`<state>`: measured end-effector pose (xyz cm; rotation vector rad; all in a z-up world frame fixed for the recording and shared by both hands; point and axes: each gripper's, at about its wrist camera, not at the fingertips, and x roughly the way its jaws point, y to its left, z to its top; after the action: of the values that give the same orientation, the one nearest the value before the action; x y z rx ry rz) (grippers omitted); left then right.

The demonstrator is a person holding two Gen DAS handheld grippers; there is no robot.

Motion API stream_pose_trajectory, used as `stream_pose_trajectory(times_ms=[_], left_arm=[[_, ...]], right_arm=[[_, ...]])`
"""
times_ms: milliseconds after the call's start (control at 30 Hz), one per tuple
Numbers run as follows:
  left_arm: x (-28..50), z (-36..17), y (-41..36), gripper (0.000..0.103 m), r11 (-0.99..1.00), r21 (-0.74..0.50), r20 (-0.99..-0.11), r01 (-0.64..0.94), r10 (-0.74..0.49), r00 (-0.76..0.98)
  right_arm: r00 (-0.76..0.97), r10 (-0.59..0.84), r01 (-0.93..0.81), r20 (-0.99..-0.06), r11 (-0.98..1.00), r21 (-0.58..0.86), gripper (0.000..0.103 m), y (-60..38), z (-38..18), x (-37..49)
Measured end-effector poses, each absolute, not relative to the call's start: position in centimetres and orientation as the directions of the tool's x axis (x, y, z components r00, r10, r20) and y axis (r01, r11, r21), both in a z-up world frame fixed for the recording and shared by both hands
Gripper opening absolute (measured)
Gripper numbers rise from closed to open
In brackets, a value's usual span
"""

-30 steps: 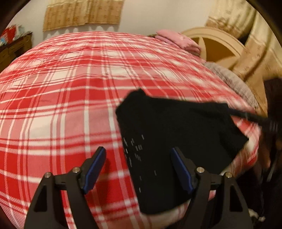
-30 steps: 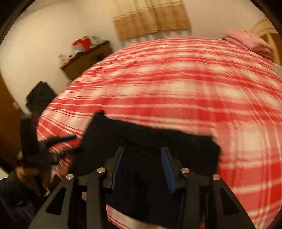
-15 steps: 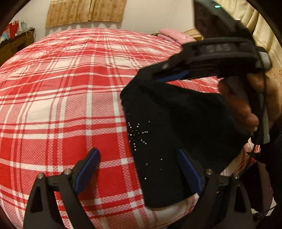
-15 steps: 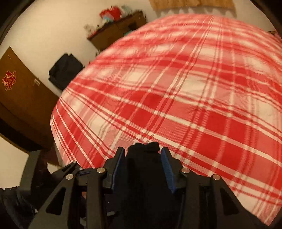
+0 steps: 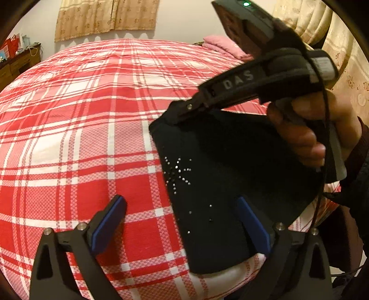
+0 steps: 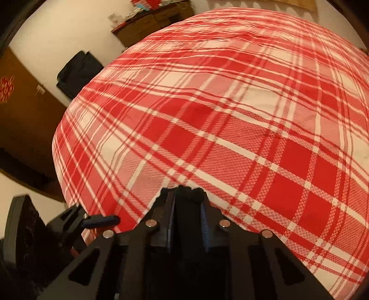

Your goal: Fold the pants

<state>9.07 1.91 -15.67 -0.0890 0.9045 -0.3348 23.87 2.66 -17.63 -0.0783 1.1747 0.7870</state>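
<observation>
Black pants (image 5: 230, 175) with small rhinestones lie folded near the bed's front right edge on a red plaid bedspread (image 5: 92, 120). My left gripper (image 5: 182, 221) is open, its fingers straddling the pants' near left edge just above the cloth. My right gripper (image 5: 177, 117) is shut on the pants' far left corner, held by a hand (image 5: 309, 131). In the right wrist view the right gripper (image 6: 186, 198) pinches a bunch of black cloth (image 6: 189, 191) between its pads, and the left gripper (image 6: 101, 220) shows at lower left.
Pink pillow (image 5: 221, 45) and a headboard lie at the far right of the bed. A wooden dresser (image 6: 152, 20) stands by the wall, with a black bag (image 6: 78, 71) and a brown door (image 6: 20, 115) beside the bed.
My right gripper swung in over the pants, closed on their far left corner and lifted it slightly. My left gripper stayed open and shifted a little closer.
</observation>
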Motion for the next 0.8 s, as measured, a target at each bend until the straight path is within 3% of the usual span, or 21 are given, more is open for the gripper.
stream_pose_trajectory(times_ms=[267,367,433,633,800], left_arm=[[9.2,-15.8,1.9,0.101,0.943,-0.212,-0.747,0.255,-0.325,0.580],[9.1,-15.1,2.8,0.101,0.940,-0.249,-0.743,0.233,-0.340,0.577],[9.1,-14.4,3.6,0.101,0.946,-0.246,-0.730,0.209,-0.323,0.603],[9.4,-10.7,5.3,0.101,0.945,-0.274,-0.652,0.180,-0.320,0.688],[11.6,-8.5,1.2,0.101,0.916,-0.242,-0.640,0.321,-0.399,0.656]], right_arm=[[0.193,0.514,-0.569,-0.836,0.753,0.331,0.020,2.4,-17.9,24.4],[0.217,0.535,-0.571,-0.817,0.748,0.338,0.038,1.5,-17.1,23.9],[0.248,0.545,-0.569,-0.801,0.751,0.335,0.039,0.2,-16.1,23.2],[0.401,0.518,-0.488,-0.756,0.819,0.301,0.039,-9.2,-12.4,18.5],[0.536,0.429,-0.311,-0.727,0.901,0.302,0.039,-18.5,-11.0,12.2]])
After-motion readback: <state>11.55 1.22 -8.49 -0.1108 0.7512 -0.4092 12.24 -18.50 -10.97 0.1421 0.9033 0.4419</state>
